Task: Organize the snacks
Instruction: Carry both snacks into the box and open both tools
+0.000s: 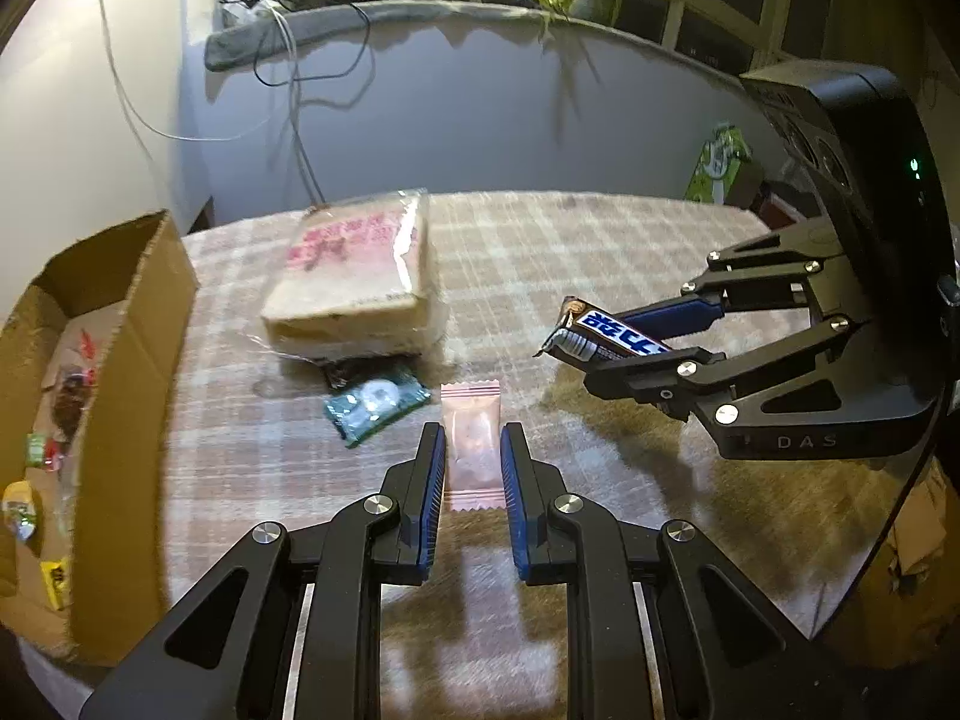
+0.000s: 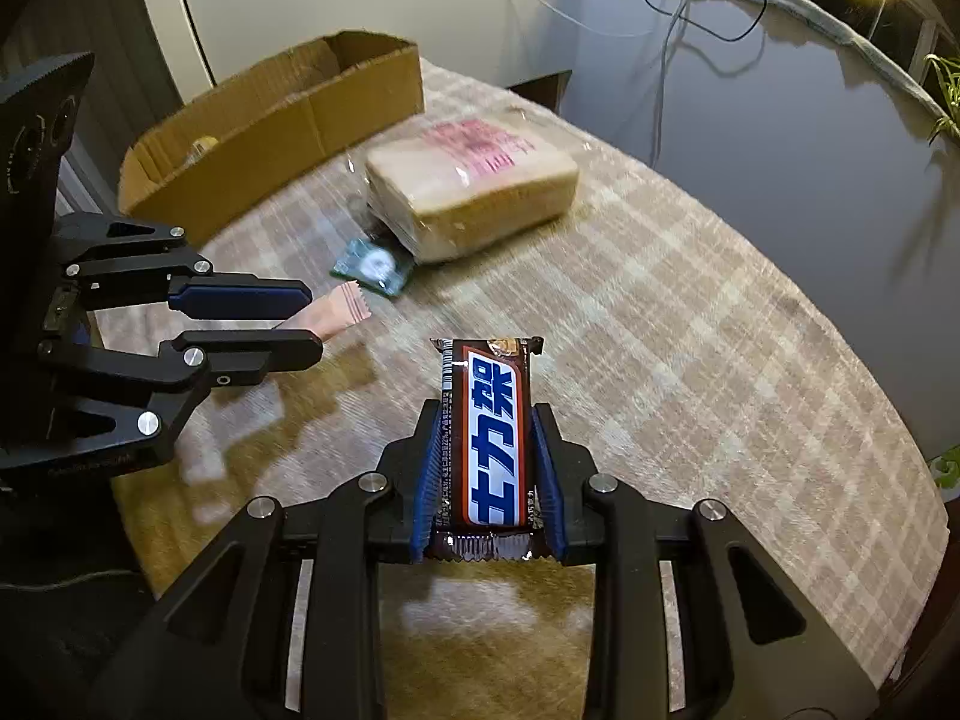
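Right, left wrist view: left gripper [image 1: 473,450] clenched on a pink sachet [image 1: 472,441], fingers [image 1: 433,468] pressing both long edges, sachet held just above the checked worktop [image 1: 600,252]; green candy packet [image 1: 377,403] lies just left of it, partly tucked under a wrapped bread loaf [image 1: 354,282]; cardboard box [image 1: 120,372] at the left edge holds a few small snacks; right gripper [image 1: 624,354] comes in from the right, grasping a chocolate bar [image 1: 606,339].

Right wrist view: right gripper [image 2: 489,462] clamped on the chocolate bar [image 2: 492,438], bar lengthwise between the fingers [image 2: 427,468], its far end sticking out past the tips, above the worktop [image 2: 690,330]; left gripper [image 2: 312,324] at the left with the pink sachet [image 2: 336,318] pinched between its tips; green candy packet [image 2: 375,264] touching the bread loaf [image 2: 474,186]; cardboard box [image 2: 270,126] beyond, at the far left.
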A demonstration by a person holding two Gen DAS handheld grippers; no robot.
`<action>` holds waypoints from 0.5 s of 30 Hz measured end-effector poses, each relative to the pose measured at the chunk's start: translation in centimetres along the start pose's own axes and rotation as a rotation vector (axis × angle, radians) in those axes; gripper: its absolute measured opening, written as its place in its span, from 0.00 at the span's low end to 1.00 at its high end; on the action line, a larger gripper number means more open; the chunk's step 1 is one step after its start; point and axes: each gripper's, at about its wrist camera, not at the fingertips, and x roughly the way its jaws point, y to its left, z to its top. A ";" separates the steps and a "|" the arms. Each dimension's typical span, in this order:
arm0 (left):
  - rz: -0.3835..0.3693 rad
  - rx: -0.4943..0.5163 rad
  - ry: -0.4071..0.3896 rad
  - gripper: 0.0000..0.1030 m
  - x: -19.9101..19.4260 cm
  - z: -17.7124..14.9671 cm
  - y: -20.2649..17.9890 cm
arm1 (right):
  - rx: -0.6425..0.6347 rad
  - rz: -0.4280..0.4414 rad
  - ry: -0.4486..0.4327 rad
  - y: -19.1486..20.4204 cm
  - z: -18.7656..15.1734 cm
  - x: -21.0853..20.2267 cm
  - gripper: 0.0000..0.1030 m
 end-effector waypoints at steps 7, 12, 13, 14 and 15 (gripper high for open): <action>0.012 -0.043 -0.057 0.17 -2.8 -0.1 2.3 | -0.008 0.008 -0.053 2.1 2.1 -1.7 0.29; 0.032 -0.075 -0.090 0.17 -4.7 -0.4 4.4 | -0.027 0.031 -0.085 4.2 4.2 -2.3 0.29; 0.036 -0.083 -0.096 0.17 -5.0 -0.4 4.8 | -0.030 0.034 -0.091 4.6 4.6 -2.3 0.29; 0.041 -0.090 -0.104 0.17 -5.5 -0.5 5.4 | -0.034 0.040 -0.097 5.0 5.1 -2.3 0.29; 0.047 -0.096 -0.110 0.17 -5.8 -0.6 5.8 | -0.037 0.045 -0.102 5.4 5.4 -2.3 0.29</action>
